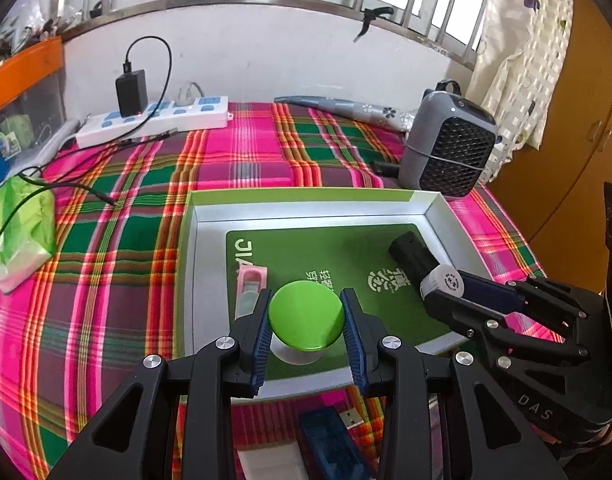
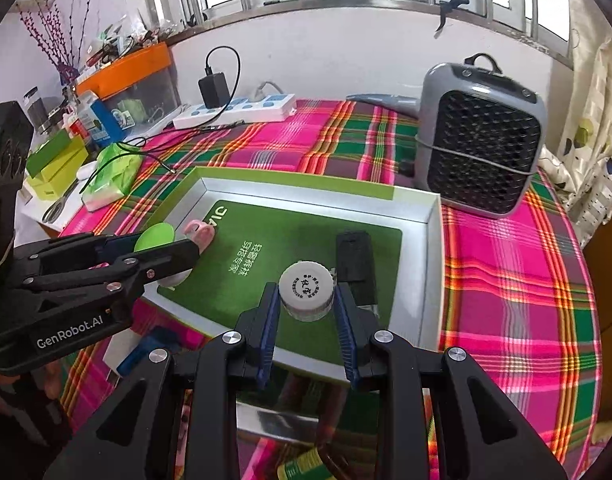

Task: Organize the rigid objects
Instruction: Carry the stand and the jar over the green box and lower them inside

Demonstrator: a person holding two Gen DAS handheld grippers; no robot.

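Left tool point(image 1: 306, 316) and right tool point(image 2: 306, 300) each clamp something.

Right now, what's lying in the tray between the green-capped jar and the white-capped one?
Nothing: only the tray's bare green floor with white printed characters between green-capped jar and white-capped jar, clearest in the right wrist view.

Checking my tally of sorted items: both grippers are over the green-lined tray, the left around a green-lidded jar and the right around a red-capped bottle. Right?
Not quite. In the right wrist view, the right gripper brackets a white-capped bottle, not red. The left gripper is around the green-lidded jar, both over the tray.
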